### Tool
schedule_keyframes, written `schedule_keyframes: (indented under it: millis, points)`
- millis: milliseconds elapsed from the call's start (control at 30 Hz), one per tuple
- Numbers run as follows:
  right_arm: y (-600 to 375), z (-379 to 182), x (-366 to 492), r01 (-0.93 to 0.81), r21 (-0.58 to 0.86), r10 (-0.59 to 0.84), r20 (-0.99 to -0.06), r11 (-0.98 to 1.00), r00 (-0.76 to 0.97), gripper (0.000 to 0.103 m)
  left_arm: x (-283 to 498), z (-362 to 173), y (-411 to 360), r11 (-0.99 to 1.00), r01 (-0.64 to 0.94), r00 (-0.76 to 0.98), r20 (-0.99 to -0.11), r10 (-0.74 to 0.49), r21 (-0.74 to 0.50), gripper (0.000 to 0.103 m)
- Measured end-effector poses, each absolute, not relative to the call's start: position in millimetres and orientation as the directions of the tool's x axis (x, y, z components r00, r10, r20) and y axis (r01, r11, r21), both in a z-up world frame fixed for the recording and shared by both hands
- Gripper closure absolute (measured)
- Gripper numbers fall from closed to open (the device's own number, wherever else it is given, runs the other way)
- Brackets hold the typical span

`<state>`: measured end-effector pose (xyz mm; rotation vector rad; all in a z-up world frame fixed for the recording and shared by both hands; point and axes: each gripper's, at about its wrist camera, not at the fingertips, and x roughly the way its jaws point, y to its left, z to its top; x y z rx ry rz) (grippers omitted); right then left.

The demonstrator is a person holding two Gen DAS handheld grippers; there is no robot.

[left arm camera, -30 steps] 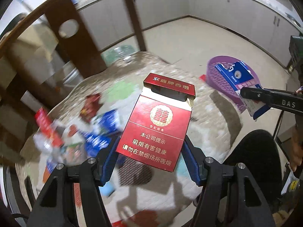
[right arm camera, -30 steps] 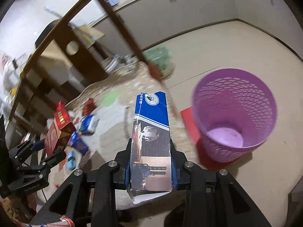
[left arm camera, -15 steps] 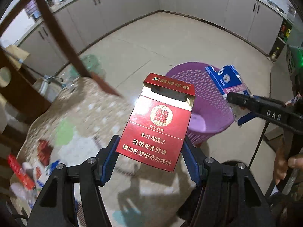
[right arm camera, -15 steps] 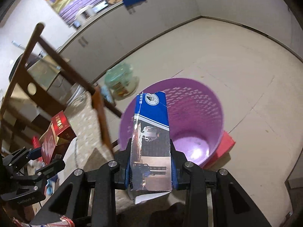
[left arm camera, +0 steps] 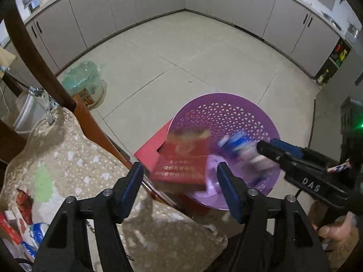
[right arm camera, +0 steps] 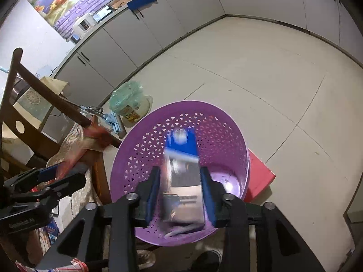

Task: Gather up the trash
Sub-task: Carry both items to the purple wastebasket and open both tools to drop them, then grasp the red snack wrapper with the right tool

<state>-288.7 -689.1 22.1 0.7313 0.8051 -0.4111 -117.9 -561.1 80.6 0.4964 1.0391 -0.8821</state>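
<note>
A red cigarette box (left arm camera: 181,162) is blurred and dropping from between the spread fingers of my left gripper (left arm camera: 180,178), with a gap on each side; the jaws are opening. It hangs over the near rim of the purple mesh basket (left arm camera: 223,117) on the floor. My right gripper (right arm camera: 180,183) points down into the basket (right arm camera: 156,136); its jaws are opening too. The blue carton (right arm camera: 181,167) between its pads is smeared and sliding free. In the left wrist view the right gripper (left arm camera: 268,145) reaches in from the right with the blurred carton (left arm camera: 238,144).
The basket stands on a red block (right arm camera: 258,176). A table with a beige spotted cloth (left arm camera: 68,165) and more wrappers (left arm camera: 21,206) lies at the left, beside a dark wooden chair (right arm camera: 27,83). A green-lidded container (left arm camera: 82,80) sits on the tiled floor; grey cabinets line the walls.
Both grippers swung from the table to above the basket. Their jaws have spread, and the red box and the blue carton, firmly held before, now slip loose toward the basket.
</note>
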Motion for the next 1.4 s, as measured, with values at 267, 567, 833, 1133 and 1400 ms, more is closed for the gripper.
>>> schedule_keyframes:
  millis: [267, 567, 833, 1133, 1400]
  points:
    - [-682, 33, -290, 0.594, 0.4, -0.098, -0.769, 0.698, 0.632, 0.041, -113, 97, -534, 0.584, 0.803, 0.199, -0.869, -0.452, -0.12, 0.03]
    - [-638, 68, -294, 0.532, 0.376, -0.096, -0.743, 0.759, 0.662, 0.038, -123, 161, -432, 0.625, 0.778, 0.324, -0.812, -0.486, -0.064, 0.03]
    - [-549, 83, -265, 0.369, 0.382, 0.039, -0.738, 0.847, 0.674, 0.033, -118, 192, -259, 0.793, 0.609, 0.501, -0.771, -0.393, -0.008, 0.023]
    - [-392, 67, -222, 0.025, 0.465, 0.383, -0.758, 0.885, 0.528, 0.03, -131, 135, -90, 0.944, 0.328, 0.511, -0.835, -0.206, -0.032, 0.022]
    - [-223, 43, -213, -0.4, 0.38, 0.516, -0.794, 0.834, 0.321, 0.021, -146, 95, -13, 0.977, 0.133, 0.455, -0.866, -0.209, -0.166, 0.022]
